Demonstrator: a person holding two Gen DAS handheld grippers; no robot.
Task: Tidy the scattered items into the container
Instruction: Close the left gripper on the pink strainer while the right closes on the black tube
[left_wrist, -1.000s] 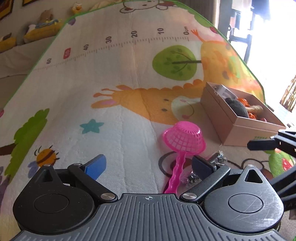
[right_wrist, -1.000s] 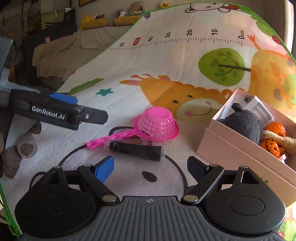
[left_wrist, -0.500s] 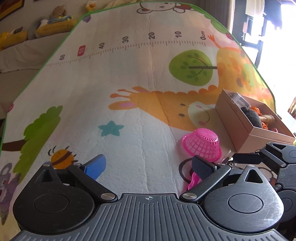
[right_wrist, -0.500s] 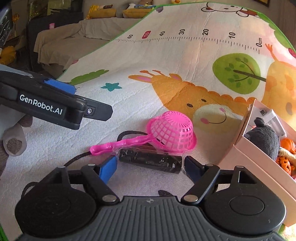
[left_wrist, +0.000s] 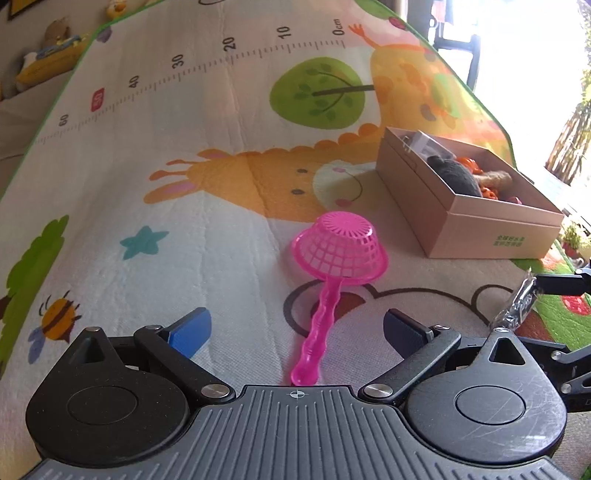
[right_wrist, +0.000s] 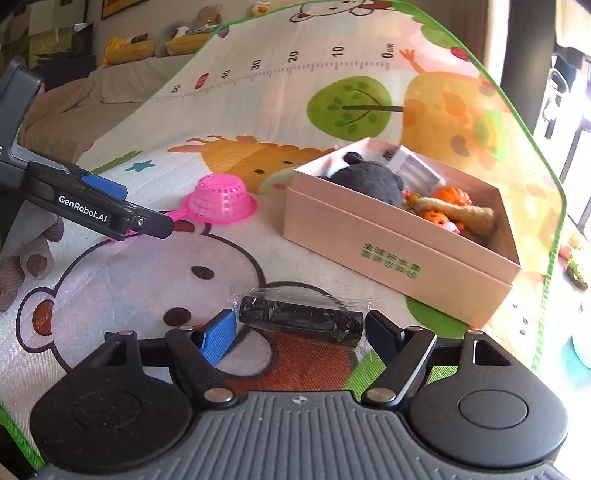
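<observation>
Right gripper (right_wrist: 301, 326) clamped black wrapped roll (right_wrist: 301, 321) between fingers, lifted above mat (right_wrist: 110, 280), near box (right_wrist: 399, 258). Left gripper (left_wrist: 295, 328) jaws wide, holding nothing, over handle of pink strainer (left_wrist: 340, 254). Strainer lay upside down on mat, beside box. Box held plush, orange toys.

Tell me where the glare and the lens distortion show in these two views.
Left wrist view: the window at upper right is blown out white, washing the play mat edge beyond the box; fisheye bends the mat's printed ruler. Right wrist view: bright wash at the right edge, milder; the wrapped black roll between the right gripper fingers is sharp, and its plastic glints.
</observation>
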